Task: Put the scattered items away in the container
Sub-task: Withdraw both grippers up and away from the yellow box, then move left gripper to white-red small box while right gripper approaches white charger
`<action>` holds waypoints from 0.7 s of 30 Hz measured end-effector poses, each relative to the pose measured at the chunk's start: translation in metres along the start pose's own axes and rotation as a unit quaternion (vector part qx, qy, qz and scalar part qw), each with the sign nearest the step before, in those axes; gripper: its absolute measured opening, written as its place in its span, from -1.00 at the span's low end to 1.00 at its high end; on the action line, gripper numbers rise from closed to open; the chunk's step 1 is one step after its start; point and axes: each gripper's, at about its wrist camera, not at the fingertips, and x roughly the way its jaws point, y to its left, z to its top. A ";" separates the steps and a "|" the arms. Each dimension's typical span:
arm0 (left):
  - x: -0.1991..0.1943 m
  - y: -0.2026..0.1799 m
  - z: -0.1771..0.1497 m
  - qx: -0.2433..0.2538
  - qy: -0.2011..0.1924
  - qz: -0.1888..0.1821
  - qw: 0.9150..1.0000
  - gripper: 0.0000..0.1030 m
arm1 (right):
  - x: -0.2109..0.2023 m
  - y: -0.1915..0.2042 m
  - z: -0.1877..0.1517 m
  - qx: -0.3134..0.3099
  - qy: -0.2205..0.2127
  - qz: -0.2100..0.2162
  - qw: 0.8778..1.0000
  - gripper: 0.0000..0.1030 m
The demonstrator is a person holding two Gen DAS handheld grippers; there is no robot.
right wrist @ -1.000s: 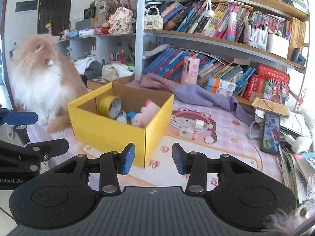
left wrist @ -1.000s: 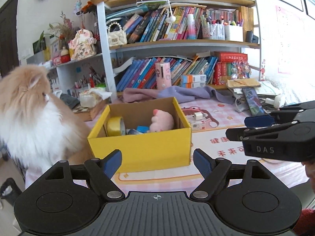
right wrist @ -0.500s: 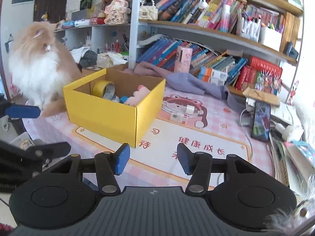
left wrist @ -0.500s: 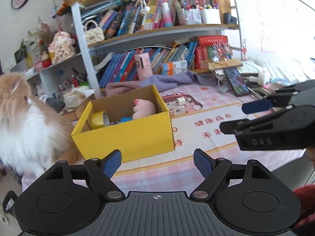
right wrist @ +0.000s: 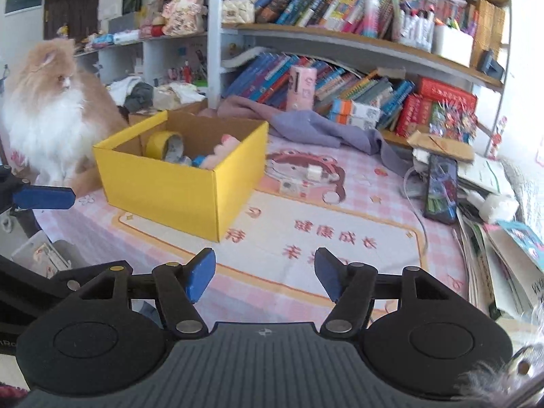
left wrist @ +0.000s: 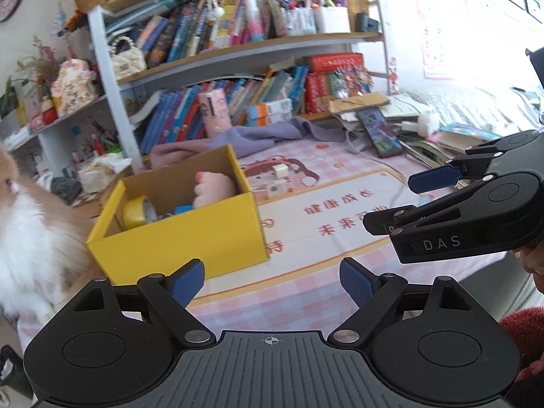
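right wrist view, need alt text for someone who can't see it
The open, empty right gripper points over a pink table mat toward a yellow box holding a tape roll and a pink plush toy. A fluffy cat sits left of the box, with crowded bookshelves behind.

The desk wears a pink checked cloth. On it stand a yellow box, a purple garment, a phone, two small white blocks and a cat.

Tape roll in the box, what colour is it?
Yellow. The tape roll leans in the yellow box's left end; clearest in the right wrist view.
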 end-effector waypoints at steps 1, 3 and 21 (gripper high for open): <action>0.001 -0.002 0.001 0.003 -0.001 -0.005 1.000 0.73 | -0.001 -0.001 -0.001 0.001 0.002 -0.003 1.000 0.22; 0.004 -0.006 0.002 0.006 -0.001 -0.015 1.000 0.73 | -0.002 -0.005 -0.003 0.004 0.004 -0.009 1.000 0.23; 0.060 -0.040 0.036 0.045 -0.004 -0.070 0.997 0.73 | 0.026 -0.063 0.003 0.035 0.023 -0.048 0.998 0.24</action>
